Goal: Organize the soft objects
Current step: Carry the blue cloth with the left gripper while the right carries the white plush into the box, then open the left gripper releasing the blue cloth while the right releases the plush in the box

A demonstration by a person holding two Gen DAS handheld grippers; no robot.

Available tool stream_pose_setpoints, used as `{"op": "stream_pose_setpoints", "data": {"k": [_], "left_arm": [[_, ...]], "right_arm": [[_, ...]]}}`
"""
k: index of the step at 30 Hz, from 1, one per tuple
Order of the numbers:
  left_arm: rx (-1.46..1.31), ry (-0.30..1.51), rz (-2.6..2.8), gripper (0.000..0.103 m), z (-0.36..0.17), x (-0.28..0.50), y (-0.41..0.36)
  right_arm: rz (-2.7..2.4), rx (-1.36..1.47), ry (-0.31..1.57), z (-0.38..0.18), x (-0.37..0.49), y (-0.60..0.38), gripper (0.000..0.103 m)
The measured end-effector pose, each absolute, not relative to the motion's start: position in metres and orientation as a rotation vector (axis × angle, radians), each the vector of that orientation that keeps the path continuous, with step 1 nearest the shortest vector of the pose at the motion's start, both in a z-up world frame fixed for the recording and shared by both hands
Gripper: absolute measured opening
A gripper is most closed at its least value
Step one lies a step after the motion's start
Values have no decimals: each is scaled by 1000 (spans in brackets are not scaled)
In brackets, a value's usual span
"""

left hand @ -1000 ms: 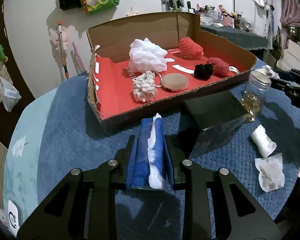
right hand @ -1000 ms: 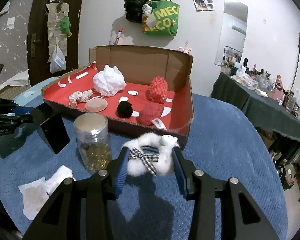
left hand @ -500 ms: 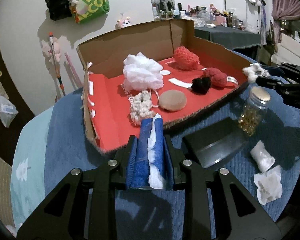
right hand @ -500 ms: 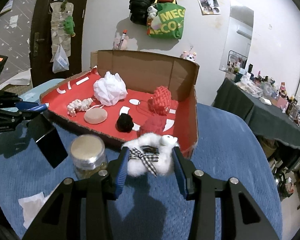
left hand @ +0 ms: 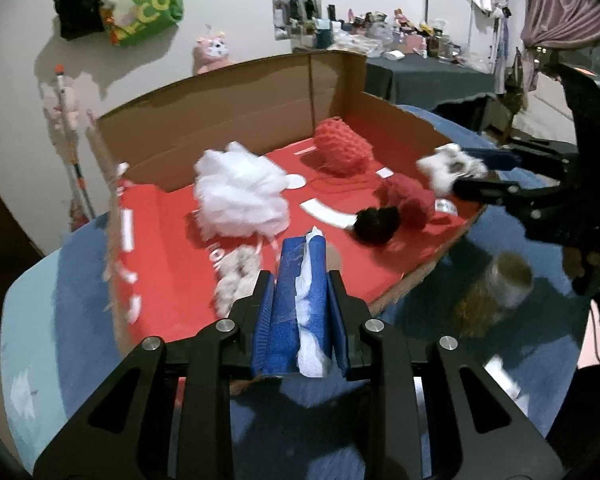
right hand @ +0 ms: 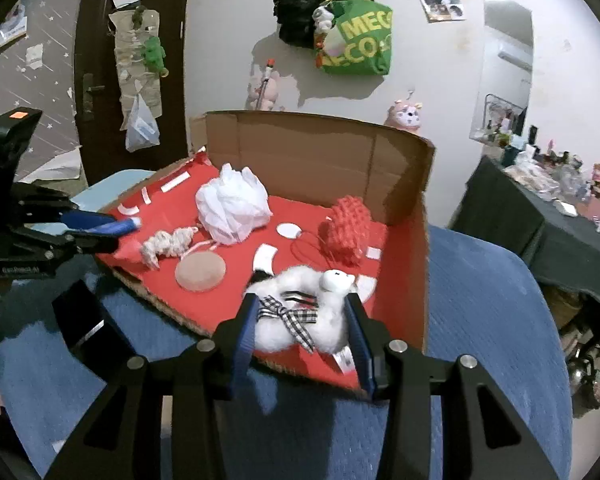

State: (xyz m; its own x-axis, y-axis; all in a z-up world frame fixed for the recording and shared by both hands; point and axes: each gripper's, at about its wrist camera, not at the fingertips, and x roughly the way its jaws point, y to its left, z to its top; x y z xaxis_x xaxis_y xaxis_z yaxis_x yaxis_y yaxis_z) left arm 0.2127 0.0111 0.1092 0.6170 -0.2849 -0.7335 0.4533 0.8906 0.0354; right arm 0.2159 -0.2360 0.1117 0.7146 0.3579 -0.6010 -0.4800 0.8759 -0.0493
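Observation:
My left gripper (left hand: 300, 304) is shut on a folded blue and white cloth (left hand: 302, 300) and holds it over the front edge of the red-lined cardboard box (left hand: 236, 100). My right gripper (right hand: 302, 320) is shut on a white fluffy toy with a checked bow (right hand: 300, 312), held over the box's near right corner (right hand: 424, 280). It also shows in the left wrist view (left hand: 448, 168). In the box lie a white mesh puff (right hand: 232, 208), a red knitted piece (right hand: 346, 230), a cream knitted piece (right hand: 168, 242), a round tan pad (right hand: 200, 270), a dark red piece (left hand: 410, 200) and a black pom-pom (left hand: 378, 222).
The box stands on a blue quilted surface (right hand: 480, 320). A glass jar with a metal lid (left hand: 504, 280) and a black flat box (right hand: 80, 320) sit in front of the cardboard box. A dark cluttered table (right hand: 540, 216) stands at the right.
Both grippers have moved forward with their loads, from in front of the box to over its front edge. The jar and black box have dropped back towards the sides of the views.

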Motion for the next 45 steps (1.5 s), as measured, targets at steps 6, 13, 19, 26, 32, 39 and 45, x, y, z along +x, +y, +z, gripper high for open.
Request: {"op": "stream_pose_setpoints", "data": {"k": [6, 13, 19, 26, 32, 39, 45], "left_arm": [[249, 869, -458, 25, 104, 252, -17], [309, 935, -444, 25, 88, 287, -40], [353, 970, -425, 25, 79, 305, -49], [373, 1000, -420, 25, 69, 313, -53], [380, 1022, -419, 25, 63, 318, -54], [374, 1023, -425, 25, 62, 320, -52], [340, 1036, -454, 26, 61, 321, -49]], "right_arm": [[538, -190, 681, 116, 252, -219, 46], [563, -199, 794, 105, 297, -204, 46], [554, -232, 865, 93, 324, -193, 46], [554, -244, 931, 80, 341, -189, 46], [541, -252, 967, 70, 349, -187, 46], [540, -251, 989, 68, 349, -187, 46], [538, -238, 1017, 66, 353, -188, 47]]}}
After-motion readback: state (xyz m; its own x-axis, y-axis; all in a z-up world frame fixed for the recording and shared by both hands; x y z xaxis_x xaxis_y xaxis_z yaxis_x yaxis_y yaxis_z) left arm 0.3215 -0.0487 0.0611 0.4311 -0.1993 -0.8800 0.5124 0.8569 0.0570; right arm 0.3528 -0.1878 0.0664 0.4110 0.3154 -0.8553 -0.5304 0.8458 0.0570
